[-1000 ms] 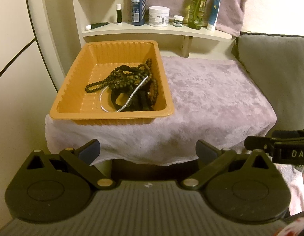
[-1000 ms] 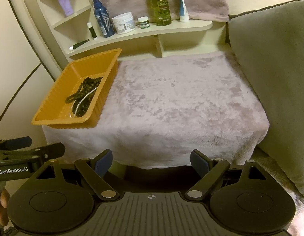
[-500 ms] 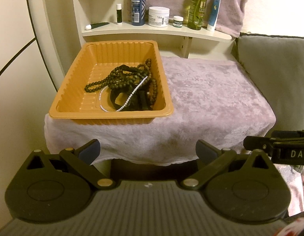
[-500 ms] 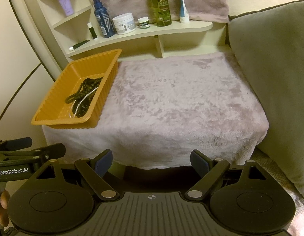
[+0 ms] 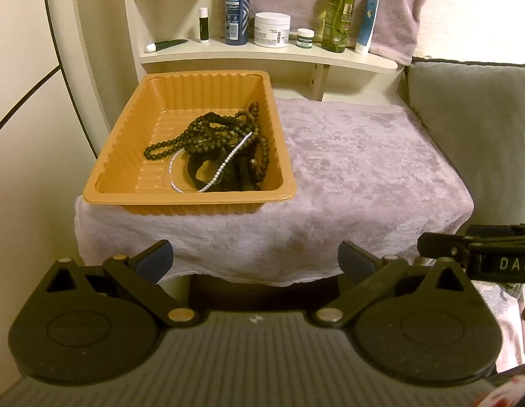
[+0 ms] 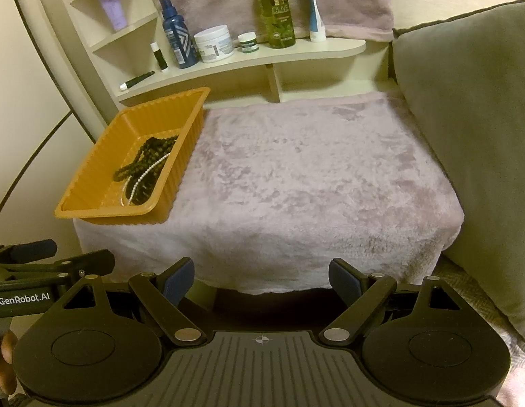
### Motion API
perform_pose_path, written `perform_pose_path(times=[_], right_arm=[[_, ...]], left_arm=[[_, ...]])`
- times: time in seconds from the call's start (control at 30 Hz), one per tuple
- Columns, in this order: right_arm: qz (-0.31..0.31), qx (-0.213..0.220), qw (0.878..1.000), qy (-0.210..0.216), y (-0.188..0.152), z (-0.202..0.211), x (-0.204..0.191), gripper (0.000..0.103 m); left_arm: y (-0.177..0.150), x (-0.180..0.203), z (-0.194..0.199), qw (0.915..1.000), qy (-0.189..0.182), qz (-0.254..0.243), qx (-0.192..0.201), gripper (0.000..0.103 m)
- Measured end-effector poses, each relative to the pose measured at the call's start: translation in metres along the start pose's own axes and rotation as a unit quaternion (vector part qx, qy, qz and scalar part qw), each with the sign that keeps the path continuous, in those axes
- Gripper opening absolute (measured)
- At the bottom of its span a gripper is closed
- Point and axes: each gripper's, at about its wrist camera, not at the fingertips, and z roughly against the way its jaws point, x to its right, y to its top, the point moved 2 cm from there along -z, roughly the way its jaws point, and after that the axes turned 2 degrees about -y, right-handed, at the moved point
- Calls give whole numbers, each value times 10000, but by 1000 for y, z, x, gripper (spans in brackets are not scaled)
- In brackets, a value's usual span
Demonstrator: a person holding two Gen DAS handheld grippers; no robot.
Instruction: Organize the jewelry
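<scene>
Jewelry (image 5: 216, 151) lies heaped in an orange tray (image 5: 119, 166) that sits at the front left corner of the desk (image 6: 313, 176): dark bead strands (image 5: 201, 137), a thin string of white pearls (image 5: 225, 164) and some black pieces tangled together toward the tray's right wall. Nothing of it lies out on the cloth. That fits two stages equally: a pile waiting to be taken out and sorted, or pieces gathered into the tray off the desk. The pictures do not settle which, though the strands are knotted into one clump, not laid apart.

Both tools hang off the front edge of the desk, well apart from the tray. The left gripper (image 5: 255, 259) has its blue-padded fingers (image 5: 153, 259) spread wide and holds nothing; the right gripper (image 6: 262, 276) is spread just as wide, likewise empty.

A plush mauve cloth (image 5: 364, 169) covers the desk and droops over its front edge; it is soft, so beads would sink in rather than roll. Behind the back edge stands a cream shelf (image 6: 248, 62) with a blue spray bottle (image 6: 177, 37), a white jar (image 6: 214, 44), a green bottle (image 6: 274, 10) and a tube. A grey cushion (image 6: 466, 118) presses against the right edge, and a pale wall lies past the left.
</scene>
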Motion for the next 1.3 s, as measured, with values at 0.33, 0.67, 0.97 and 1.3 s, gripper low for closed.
perform_pose_path(times=[0.33, 0.67, 0.97, 1.3], right_arm=[[5, 8, 10000, -4, 0, 0, 0, 86], [7, 9, 10000, -5, 1, 1, 0, 86], [10, 15, 10000, -2, 0, 0, 0, 86], [15, 18, 10000, 3, 1, 1, 0, 86]], left_arm=[[0, 4, 1, 10000, 1, -1, 2, 103], [0, 3, 0, 10000, 2, 10, 2, 103], [0, 3, 0, 10000, -2, 6, 6, 103], [0, 3, 1, 10000, -9, 14, 14, 103]])
